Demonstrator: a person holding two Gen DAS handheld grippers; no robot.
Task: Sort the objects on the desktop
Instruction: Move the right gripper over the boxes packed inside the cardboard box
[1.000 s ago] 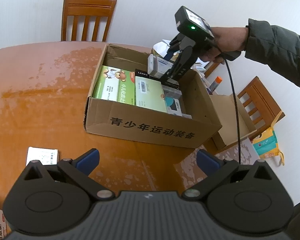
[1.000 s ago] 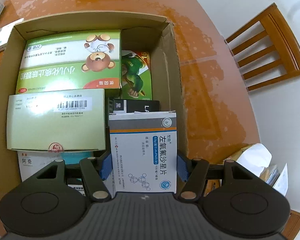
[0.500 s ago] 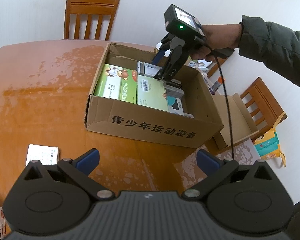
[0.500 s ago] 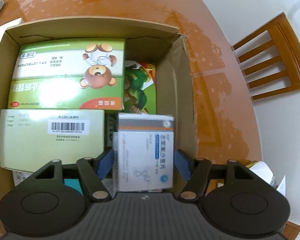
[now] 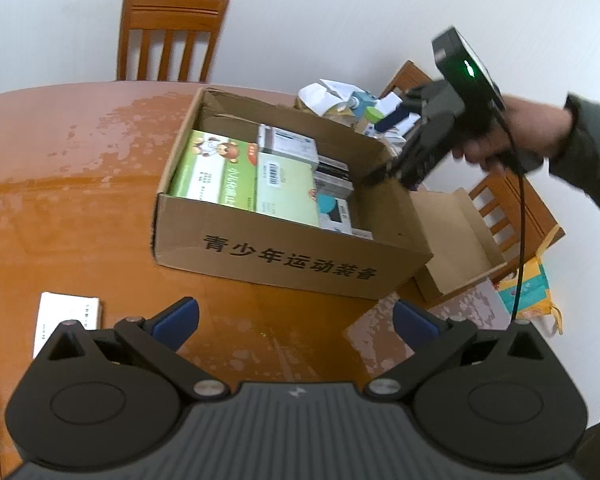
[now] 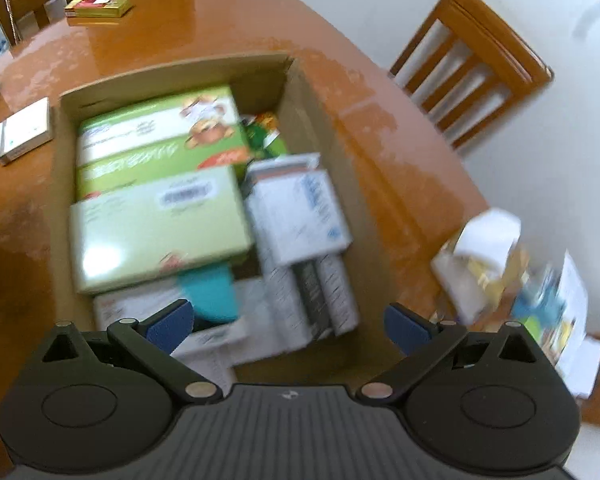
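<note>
A brown cardboard carton (image 5: 292,256) stands on the orange table, packed with medicine boxes: a green bear box (image 5: 216,168) and a pale green barcode box (image 6: 160,232). A white-and-blue medicine box (image 6: 300,208) lies free on top inside the carton, also seen in the left wrist view (image 5: 288,146). My right gripper (image 6: 286,326) hangs above the carton's near end, its jaws opening wide with nothing between them. The left wrist view shows it blurred (image 5: 408,160) over the carton's right rim, held by a hand. My left gripper (image 5: 296,320) stands open and empty over the table.
A small white box (image 5: 68,316) lies on the table left of my left gripper. A yellow-red box (image 6: 98,6) sits at the far table edge. Papers and small items (image 6: 500,264) pile up beside the carton, with a lower open cardboard box (image 5: 456,240). Wooden chairs (image 5: 172,36) ring the table.
The right gripper let go of the white-and-blue box, which now lies in the carton. Its jaws spread wide, and it rose and drew off toward the carton's right rim. The left gripper stayed still.
</note>
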